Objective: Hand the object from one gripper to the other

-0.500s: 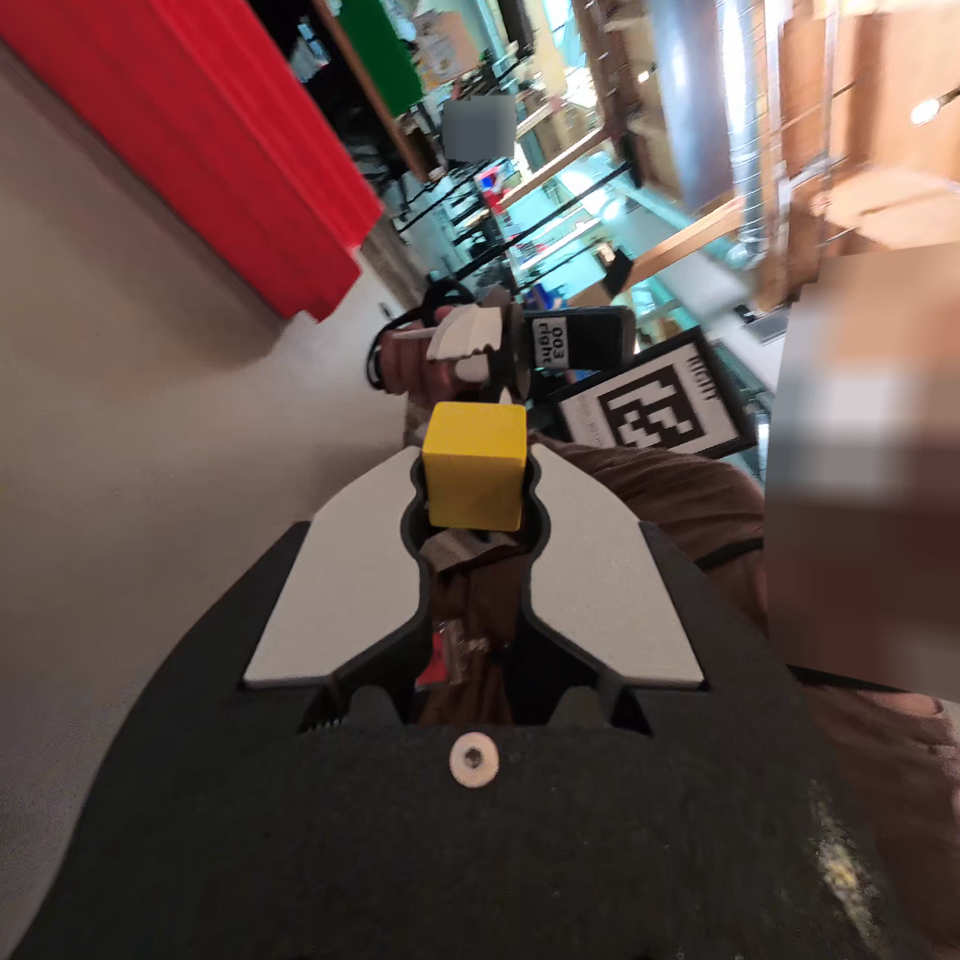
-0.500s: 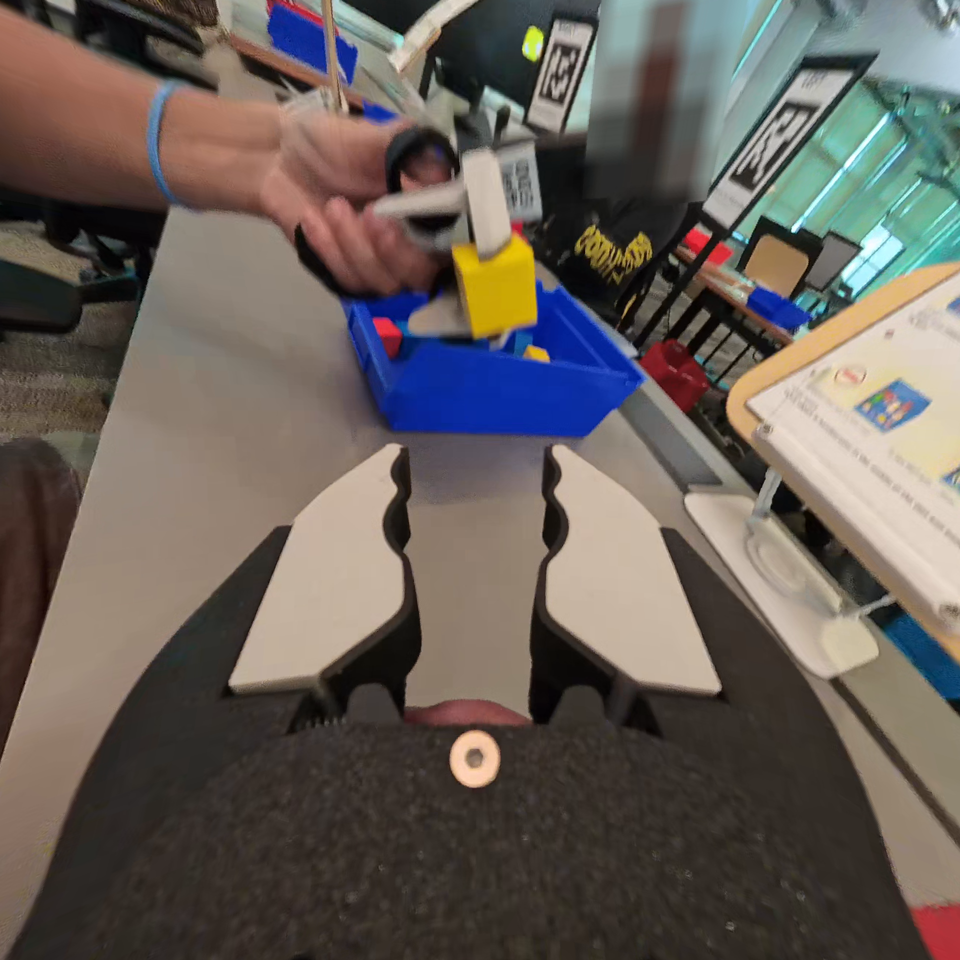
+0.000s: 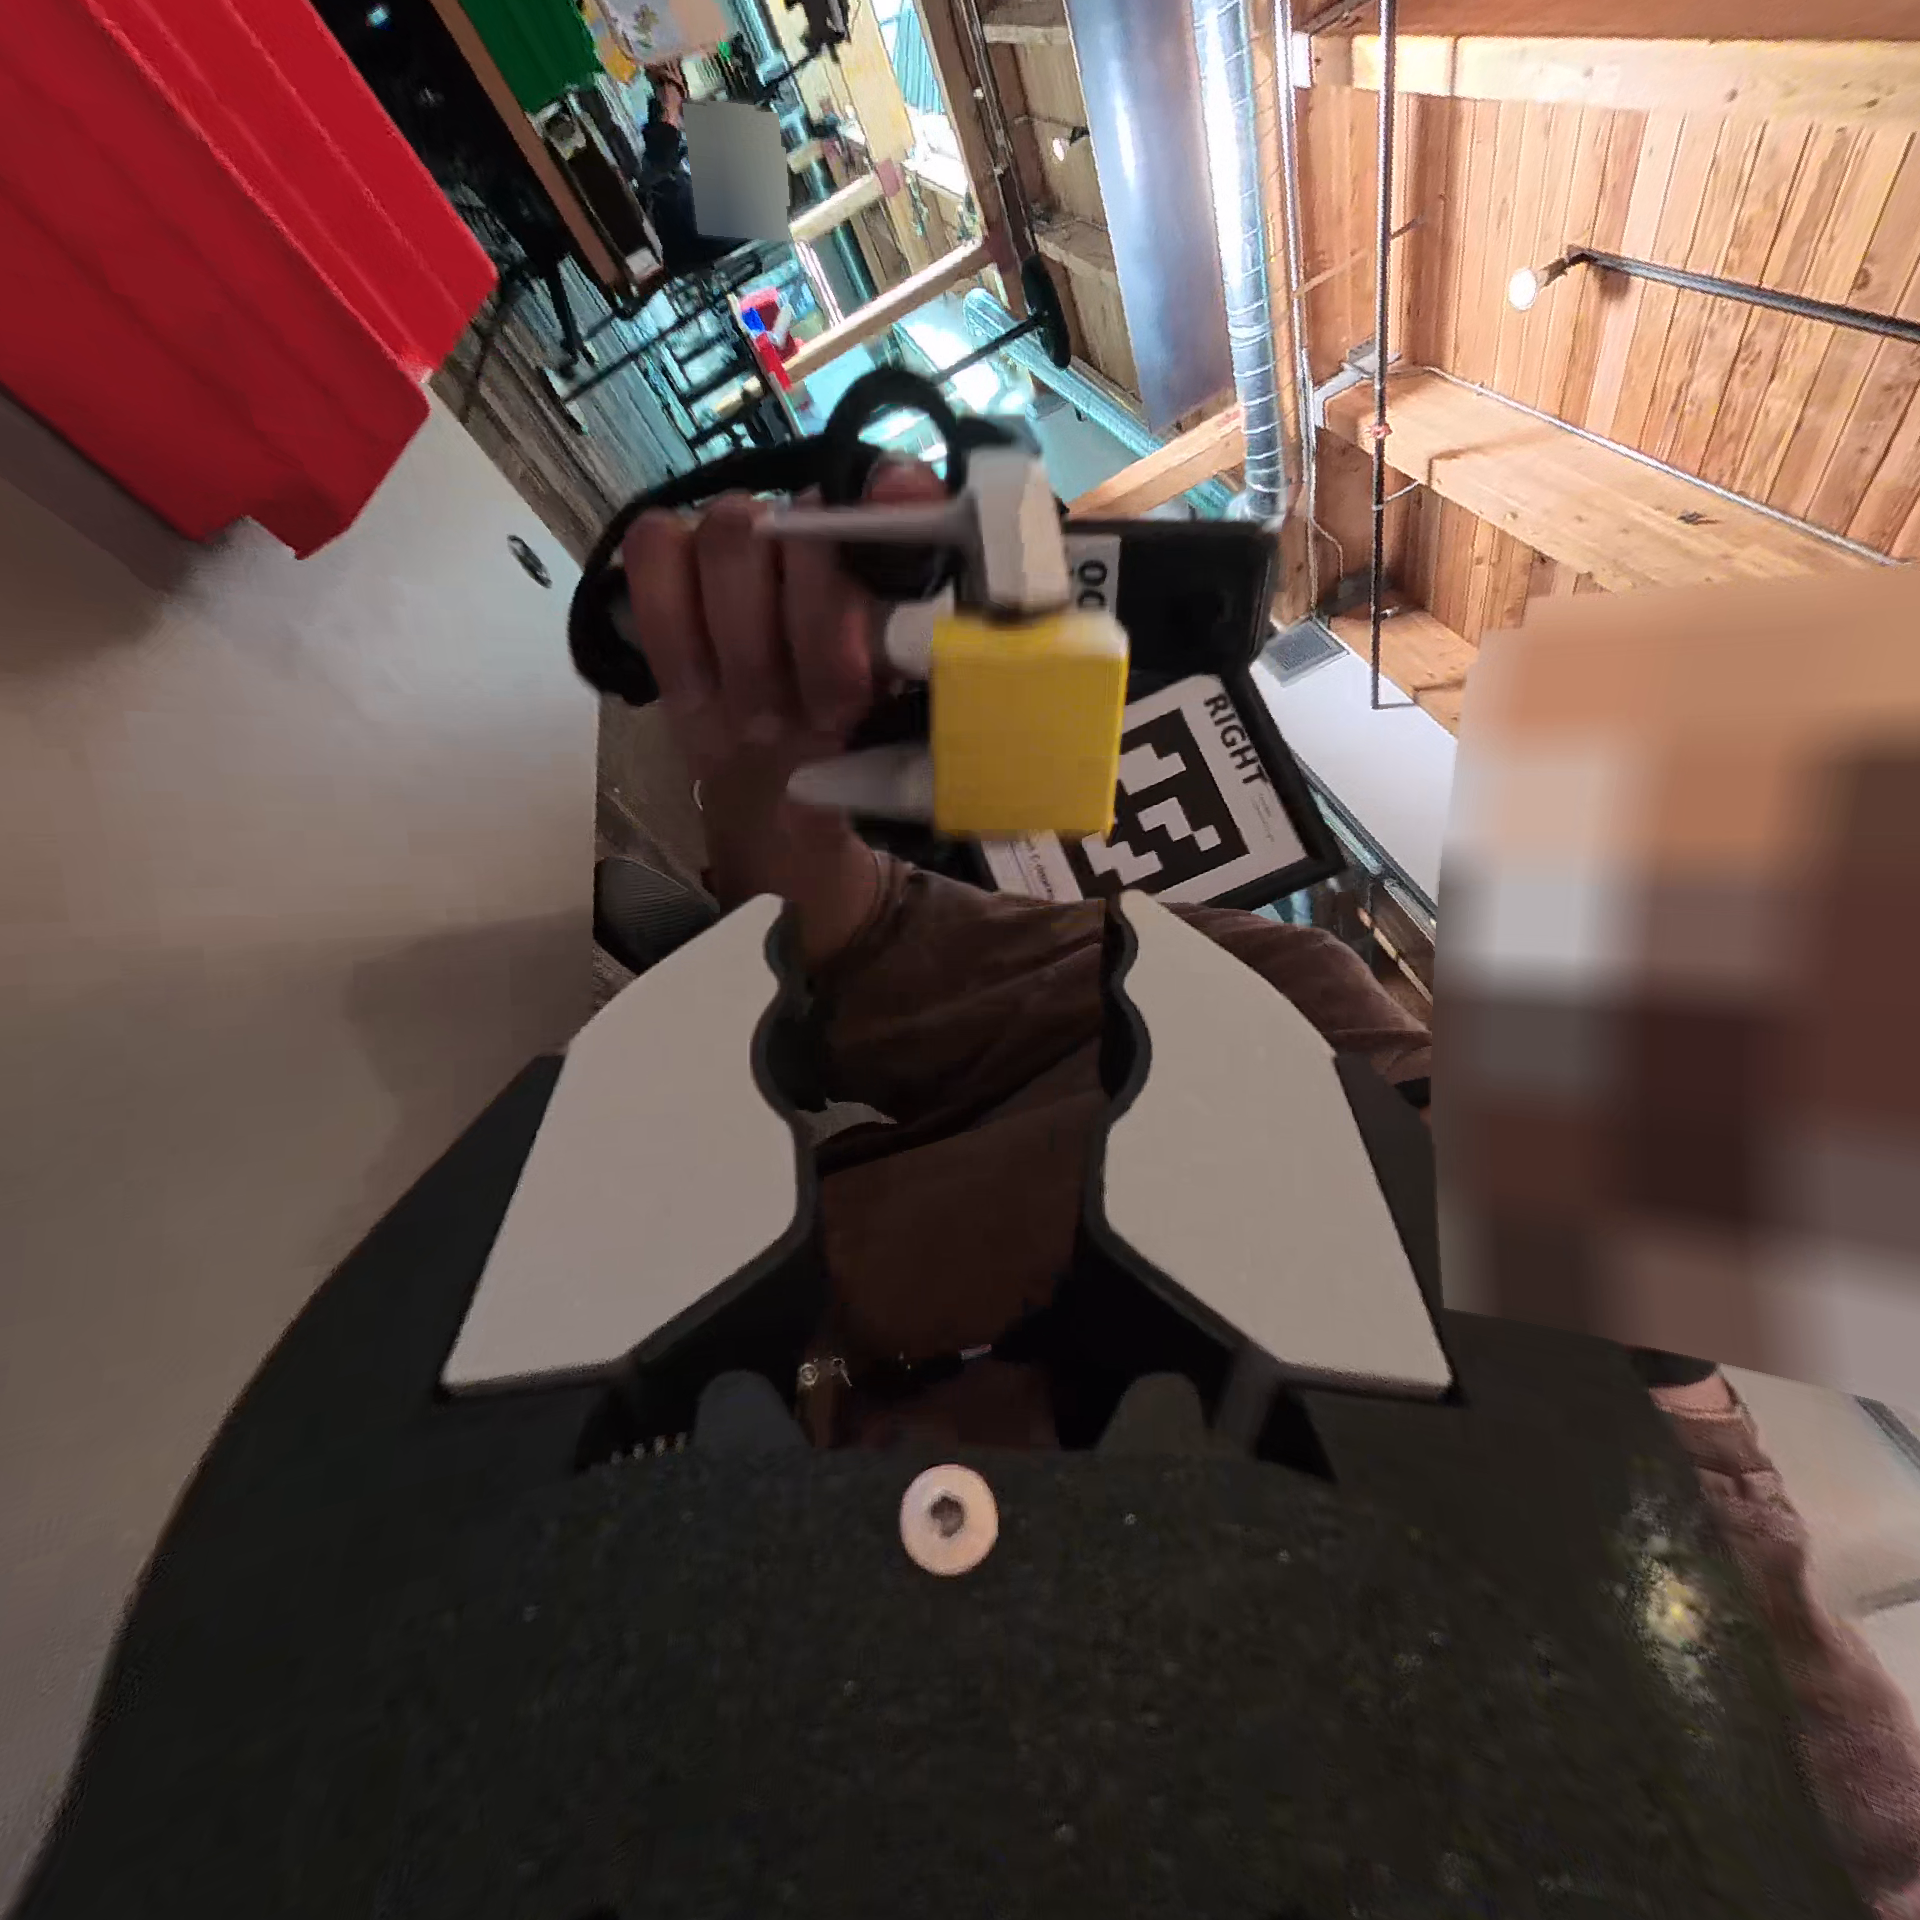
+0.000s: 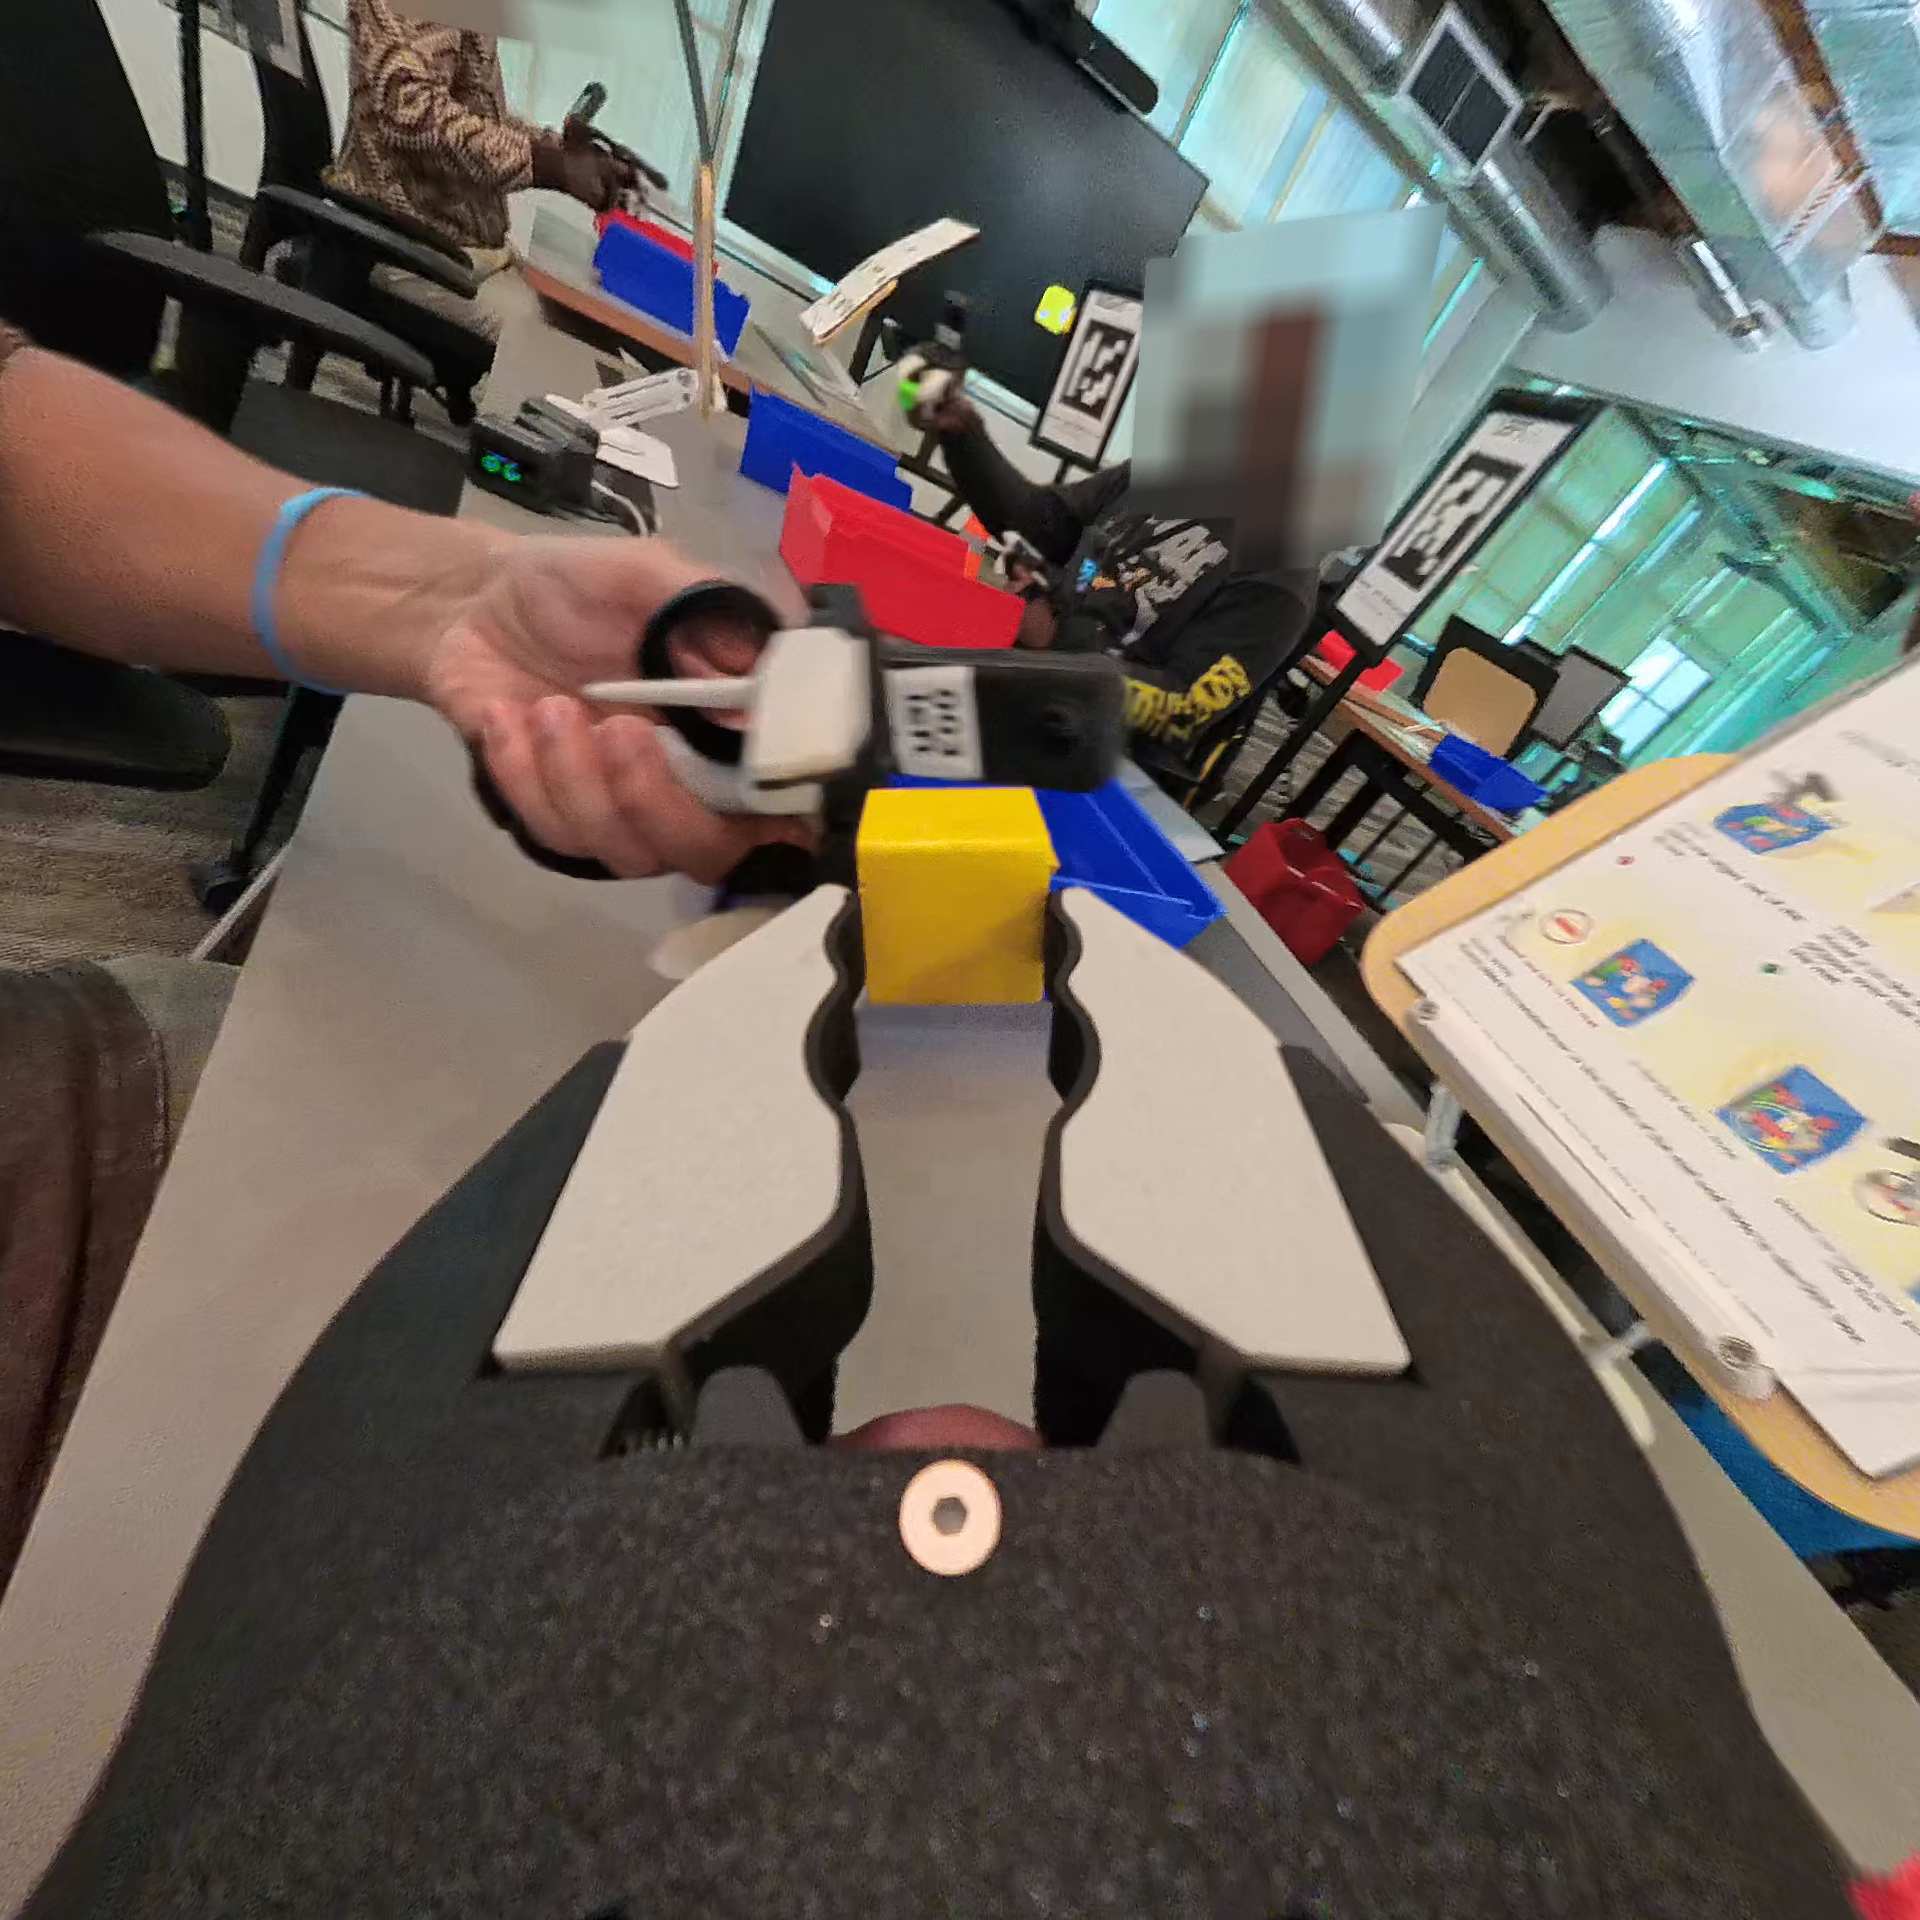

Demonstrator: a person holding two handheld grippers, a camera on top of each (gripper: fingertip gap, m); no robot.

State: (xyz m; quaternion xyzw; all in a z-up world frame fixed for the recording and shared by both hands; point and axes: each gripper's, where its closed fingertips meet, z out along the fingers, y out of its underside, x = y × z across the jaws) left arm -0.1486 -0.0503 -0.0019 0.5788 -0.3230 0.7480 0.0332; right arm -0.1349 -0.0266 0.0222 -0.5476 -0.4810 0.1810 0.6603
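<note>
Beneath and ahead of the right gripper [image 4: 951,935]: grey table [image 4: 416,1039], running away from the camera. Off to that gripper's right, raised above the table edge: tilted instruction board [image 4: 1714,1039] with small coloured pictures. To the upper left of the left gripper [image 3: 951,909], well apart from its tips: red bin [image 3: 208,260]. Just beyond the right fingertips, partly hidden behind them: blue bin [image 4: 1132,852].

Left gripper: fingers spread wide, nothing between them. Seen from the right wrist view, carried in a hand [image 4: 561,707] up and to the left of the right tips. Whether its body touches the load from above: cannot tell.

Right gripper: fingers closed from both sides on the yellow cube [image 4: 951,894], contact at the very tips only, most of the block standing proud of them.

Yellow cube: no long axis to speak of, roughly equal-sided, faces square to the right fingers. From the left gripper, straight ahead and slightly above the open gap, clear of both tips; blurred in that view.

Judgement: transfer held on the right side alone, the right tongs far the nearer. Coming move likely turning on that head-on line, so a straight retreat of the left tongs along their own axis unlikely to brush the block. Shallow tip grip a possible risk of slipping
</note>
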